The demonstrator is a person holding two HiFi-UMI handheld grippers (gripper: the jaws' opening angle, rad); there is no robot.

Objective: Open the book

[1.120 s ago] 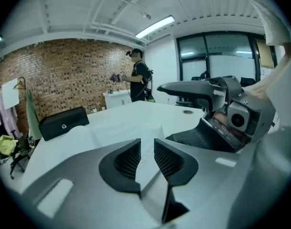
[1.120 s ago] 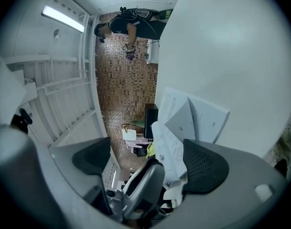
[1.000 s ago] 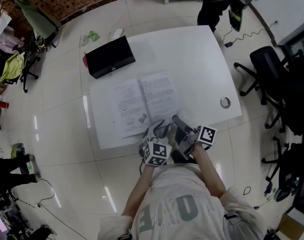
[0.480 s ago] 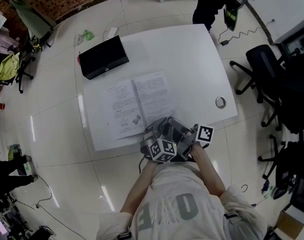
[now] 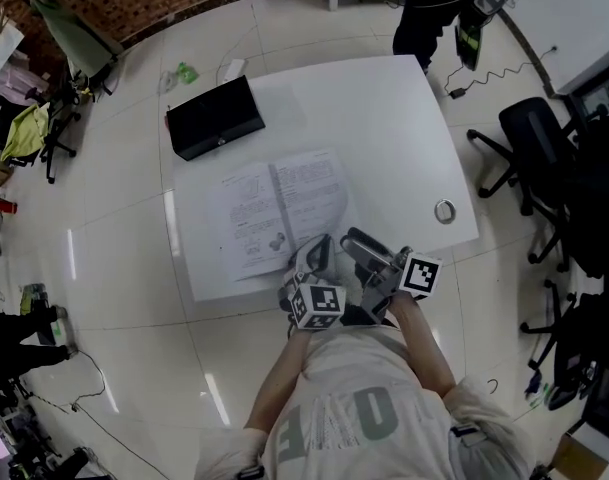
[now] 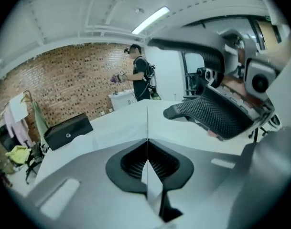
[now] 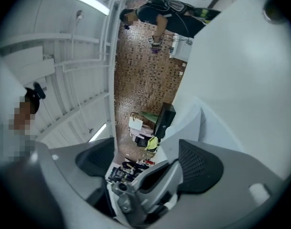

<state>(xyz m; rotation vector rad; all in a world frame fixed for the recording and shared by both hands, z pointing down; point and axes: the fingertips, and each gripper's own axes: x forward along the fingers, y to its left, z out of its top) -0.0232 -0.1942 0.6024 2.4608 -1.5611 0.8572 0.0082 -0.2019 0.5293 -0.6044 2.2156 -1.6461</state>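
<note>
The book (image 5: 279, 213) lies open and flat on the white table (image 5: 384, 128), its printed pages facing up. My left gripper (image 5: 319, 251) hovers at the book's near right corner; its jaws (image 6: 147, 144) are shut with nothing between them. Just to its right, my right gripper (image 5: 358, 240) is held level over the table's front edge. Its jaws (image 7: 147, 162) stand wide and are closing, and the pads press on nothing. One of its black mesh pads (image 6: 217, 116) shows in the left gripper view.
A black box (image 5: 216, 116) sits at the table's far left corner. A small metal ring (image 5: 444, 211) lies near the right edge. Black office chairs (image 5: 529, 138) stand to the right. A person (image 6: 141, 78) stands beyond the table.
My left gripper's jaws have closed. Both grippers have shifted a little at the book's near corner, the right one lifting and rolling. The book stays open.
</note>
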